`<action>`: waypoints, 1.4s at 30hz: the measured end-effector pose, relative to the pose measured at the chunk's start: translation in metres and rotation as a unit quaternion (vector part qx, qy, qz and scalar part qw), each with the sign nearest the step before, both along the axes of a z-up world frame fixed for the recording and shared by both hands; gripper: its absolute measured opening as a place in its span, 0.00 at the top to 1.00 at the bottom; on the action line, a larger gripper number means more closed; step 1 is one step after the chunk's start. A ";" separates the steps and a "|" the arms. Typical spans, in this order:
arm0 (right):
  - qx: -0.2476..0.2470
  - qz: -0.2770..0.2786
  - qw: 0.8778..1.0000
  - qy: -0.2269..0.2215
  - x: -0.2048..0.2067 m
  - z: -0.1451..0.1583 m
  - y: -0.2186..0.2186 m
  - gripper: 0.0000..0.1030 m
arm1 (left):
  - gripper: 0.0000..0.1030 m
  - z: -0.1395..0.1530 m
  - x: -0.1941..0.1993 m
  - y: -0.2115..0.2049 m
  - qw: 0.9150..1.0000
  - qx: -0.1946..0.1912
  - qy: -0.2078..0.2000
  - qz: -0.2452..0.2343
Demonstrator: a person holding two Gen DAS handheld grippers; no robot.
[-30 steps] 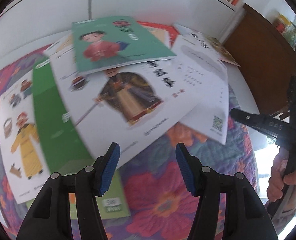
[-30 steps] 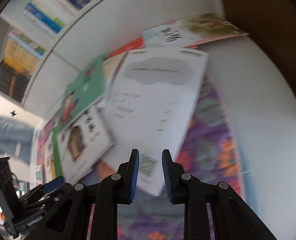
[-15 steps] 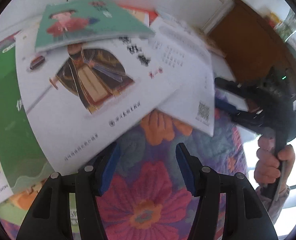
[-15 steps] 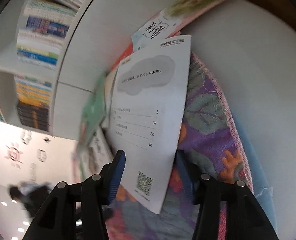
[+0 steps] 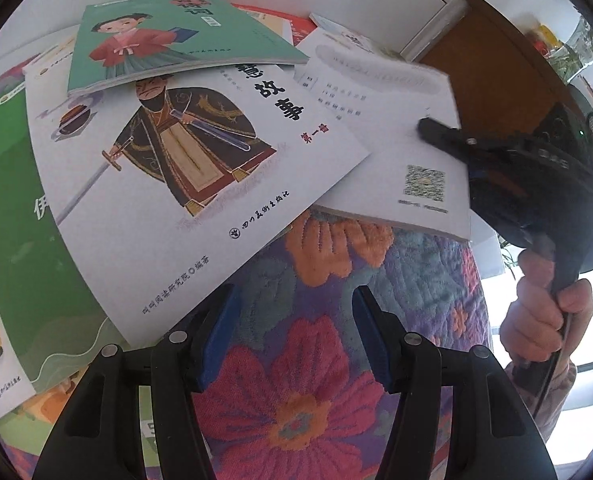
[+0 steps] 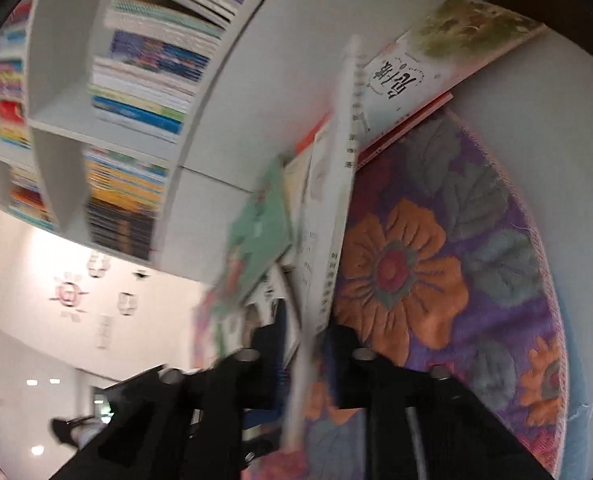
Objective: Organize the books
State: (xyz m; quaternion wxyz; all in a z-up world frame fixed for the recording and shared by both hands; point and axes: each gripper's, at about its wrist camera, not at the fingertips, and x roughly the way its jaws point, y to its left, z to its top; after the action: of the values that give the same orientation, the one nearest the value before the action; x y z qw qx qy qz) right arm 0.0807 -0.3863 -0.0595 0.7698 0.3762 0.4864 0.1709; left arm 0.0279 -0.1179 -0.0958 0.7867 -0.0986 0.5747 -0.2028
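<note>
Several thin books lie fanned out on a flowered rug (image 5: 336, 272). A white book with a robed swordsman (image 5: 200, 184) lies in the middle, and a teal book with a child in red (image 5: 168, 36) overlaps its top. To the right, a white booklet with a QR code (image 5: 384, 152) is raised off the rug at its right side. My right gripper (image 5: 428, 128) is shut on that edge. In the right wrist view the booklet (image 6: 336, 216) runs edge-on between the shut gripper's (image 6: 308, 332) jaws. My left gripper (image 5: 292, 300) hangs open over the rug, nothing between its fingers.
A green book (image 5: 20, 240) lies at the left under the pile. A book with a landscape cover (image 6: 436, 52) lies at the back near the white bookshelf (image 6: 136, 80). A brown cabinet (image 5: 496, 64) stands at the right. A person's hand (image 5: 536, 320) holds the right gripper's handle.
My right gripper opened, came in from the right and shut on the QR-code booklet's edge, lifting that side. The left gripper sank closer to the books, still open.
</note>
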 end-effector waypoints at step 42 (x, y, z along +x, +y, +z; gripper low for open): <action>-0.164 0.135 0.977 -0.014 -0.056 0.061 0.171 0.93 | 0.45 0.099 -0.026 0.130 0.986 0.028 -0.102 0.127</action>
State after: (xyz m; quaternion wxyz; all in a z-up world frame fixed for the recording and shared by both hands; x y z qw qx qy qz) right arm 0.0245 -0.2152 0.0019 0.7979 0.1735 0.5429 0.1964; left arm 0.0021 0.0121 0.0035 0.8632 -0.1276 0.4793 -0.0944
